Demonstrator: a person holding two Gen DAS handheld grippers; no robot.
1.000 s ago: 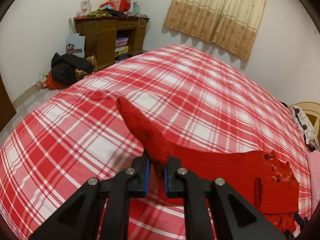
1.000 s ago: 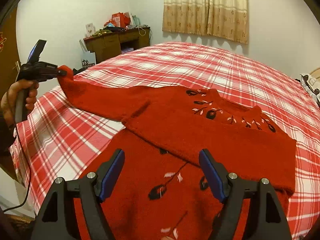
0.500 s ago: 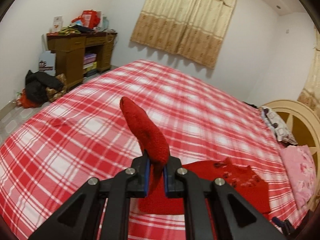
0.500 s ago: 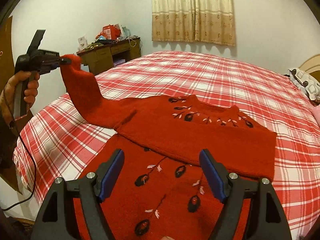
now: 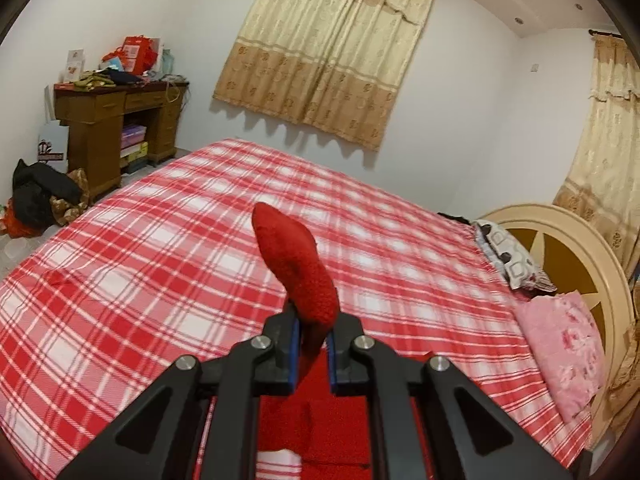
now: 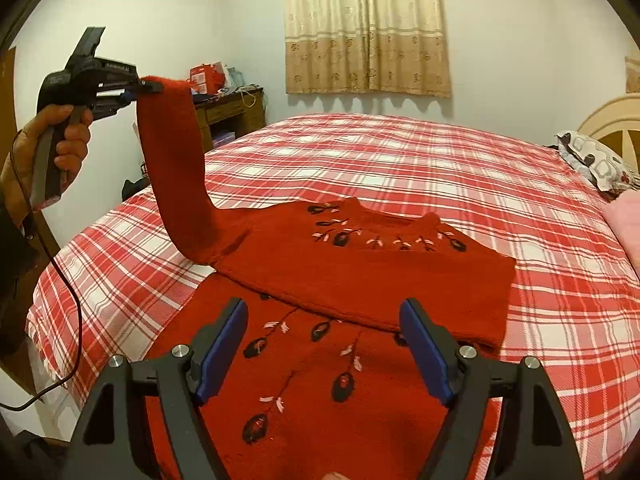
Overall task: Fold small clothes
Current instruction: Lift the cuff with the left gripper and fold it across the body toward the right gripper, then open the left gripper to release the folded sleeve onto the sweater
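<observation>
My left hand-held gripper (image 5: 311,350) was pinching the cuff of the sweater's sleeve (image 5: 296,264), which stuck up past the blue pads toward 12 o'clock in the left wrist view. From the right wrist view that same gripper (image 6: 148,87) sat at 10 o'clock, held in my left hand (image 6: 60,148), with the sleeve (image 6: 176,168) hanging from it and curving down to the shoulder. A cable (image 6: 60,320) trailed down from the handle.

The sweater (image 6: 360,276) lay on the bed (image 6: 440,168), its upper half folded over the lower half, the neckline with its dark stitched flowers facing 12 o'clock. More flowers on stems ran across the lower panel.

My right hand-held gripper (image 6: 324,348) was spread wide, hovering over the lower panel near the fold edge, holding nothing.

The bed carried a red and white plaid sheet. At 3 o'clock in the left wrist view lay a pink pillow (image 5: 564,348) and a patterned pillow (image 5: 508,260) against a cream headboard (image 5: 576,232). A cluttered wooden bench (image 5: 112,120) stood at 10 o'clock by the wall, a curtain (image 5: 328,60) at 12.
</observation>
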